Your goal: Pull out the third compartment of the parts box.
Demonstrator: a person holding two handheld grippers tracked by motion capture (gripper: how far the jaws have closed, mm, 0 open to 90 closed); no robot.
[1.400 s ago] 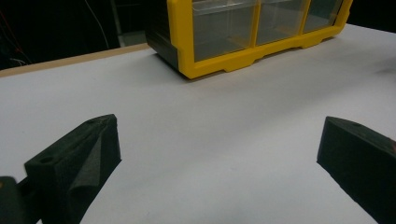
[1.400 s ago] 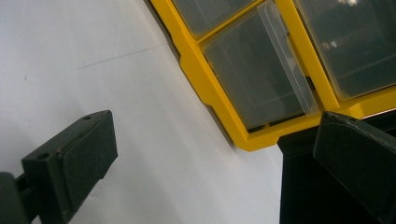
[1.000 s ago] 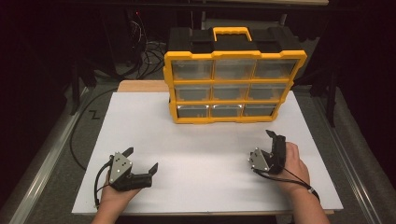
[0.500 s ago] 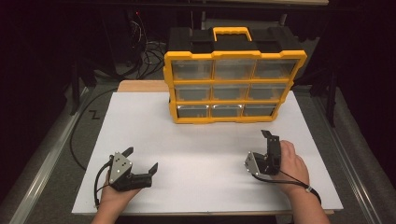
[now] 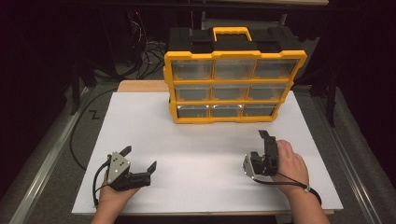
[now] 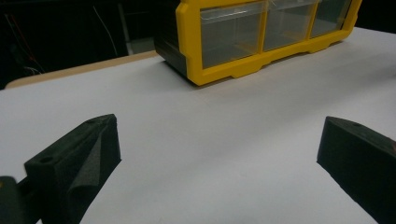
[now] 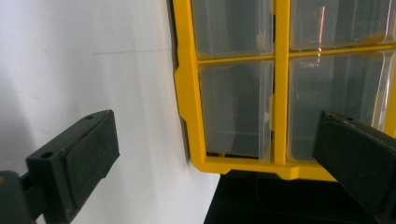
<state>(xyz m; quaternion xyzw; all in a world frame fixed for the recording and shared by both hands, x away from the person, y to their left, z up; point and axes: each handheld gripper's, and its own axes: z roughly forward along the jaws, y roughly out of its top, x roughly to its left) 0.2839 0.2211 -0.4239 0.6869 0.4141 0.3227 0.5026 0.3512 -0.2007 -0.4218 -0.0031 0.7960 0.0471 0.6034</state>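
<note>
The yellow drawer organizer (image 5: 233,79) stood upright at the far middle of the white tabletop (image 5: 196,154), its front of clear drawers facing the person. The drawers sat in three rows of three inside a yellow frame, and a yellow carry handle (image 5: 232,33) rose from the black top. All nine drawers looked pushed in and flush with the frame; what lay inside them could not be made out.

In the left gripper view the organizer's lower corner (image 6: 261,37) showed ahead and to the right, resting flat on the white surface, with bare table between it and the jaws. In the right gripper view the organizer (image 7: 280,93) appeared turned on its side, since that gripper was rolled over; the clear drawer fronts and yellow dividers lay straight ahead between the jaws, apart from them.

The right gripper (image 5: 262,151) was held near the right front part of the table, well short of the organizer, its jaws spread wide with nothing between them. The person's right hand (image 5: 289,163) wrapped its handle, a cable trailing past the wrist.

The left gripper (image 5: 138,159) rested low at the left front of the table, pointing right and away, well apart from the organizer. Its jaws were also spread wide and held nothing. The left hand (image 5: 114,191) gripped it from below, beneath the grey three-cornered plate.

Beyond the table's far left edge, a strip of bare wood (image 5: 140,86) showed, and dark cables (image 5: 144,51) lay on the floor behind.
</note>
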